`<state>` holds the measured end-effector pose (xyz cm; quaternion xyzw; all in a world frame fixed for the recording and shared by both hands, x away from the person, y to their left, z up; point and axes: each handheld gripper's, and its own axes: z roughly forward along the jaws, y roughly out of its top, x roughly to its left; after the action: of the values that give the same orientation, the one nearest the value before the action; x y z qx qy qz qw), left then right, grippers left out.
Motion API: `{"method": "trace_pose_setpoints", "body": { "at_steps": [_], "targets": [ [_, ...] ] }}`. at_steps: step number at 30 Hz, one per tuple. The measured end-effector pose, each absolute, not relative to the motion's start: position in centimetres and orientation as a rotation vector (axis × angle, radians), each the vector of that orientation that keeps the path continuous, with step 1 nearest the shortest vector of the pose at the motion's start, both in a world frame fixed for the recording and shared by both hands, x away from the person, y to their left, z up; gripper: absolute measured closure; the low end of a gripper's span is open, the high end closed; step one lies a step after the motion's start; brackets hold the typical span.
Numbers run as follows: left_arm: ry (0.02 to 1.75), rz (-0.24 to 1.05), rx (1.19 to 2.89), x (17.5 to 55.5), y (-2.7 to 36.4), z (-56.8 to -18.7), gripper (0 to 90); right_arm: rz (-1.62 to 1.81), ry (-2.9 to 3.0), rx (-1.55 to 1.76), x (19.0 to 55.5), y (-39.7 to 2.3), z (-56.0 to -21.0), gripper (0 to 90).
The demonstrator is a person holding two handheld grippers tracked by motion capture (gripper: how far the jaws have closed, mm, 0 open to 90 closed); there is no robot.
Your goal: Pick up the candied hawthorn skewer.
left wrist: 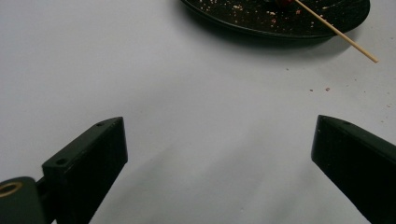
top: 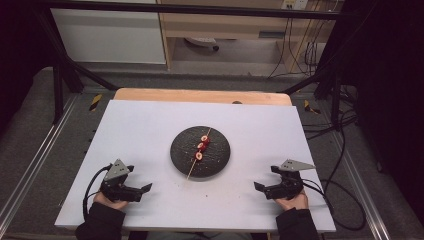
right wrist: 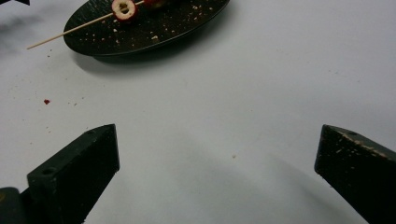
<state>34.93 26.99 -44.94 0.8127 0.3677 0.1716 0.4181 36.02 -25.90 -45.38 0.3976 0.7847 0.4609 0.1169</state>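
Right now my left claw (top: 145, 189) and right claw (top: 259, 187) rest on the white surface (top: 150, 125), jaws wide apart and empty. Ahead, between them, the skewer (top: 198, 154) of red fruit slices lies across the black plate (top: 181, 159); I'd pinch its bare near end low and level.

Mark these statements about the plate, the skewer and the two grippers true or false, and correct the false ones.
1. The skewer lies on the black plate, its bare end past the rim. True.
2. The left gripper grips the skewer. False: it is open, apart from the plate, nothing between its fingers.
3. The right gripper is open and holds nothing. True.
4. The plate sits at the table's left edge. False: it sits near the middle.
5. Five fruit pieces are threaded on. False: three show.
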Motion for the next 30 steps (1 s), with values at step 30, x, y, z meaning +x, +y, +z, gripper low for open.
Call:
{"method": "trace_pose_setpoints", "body": {
  "at_steps": [30],
  "targets": [
    [0.903, 0.424, 2.06, 35.1, 23.3, -43.4, 6.1, 1.325, 2.298, 1.161, 36.1, -25.8, -45.5, 0.6]
  ]
}}
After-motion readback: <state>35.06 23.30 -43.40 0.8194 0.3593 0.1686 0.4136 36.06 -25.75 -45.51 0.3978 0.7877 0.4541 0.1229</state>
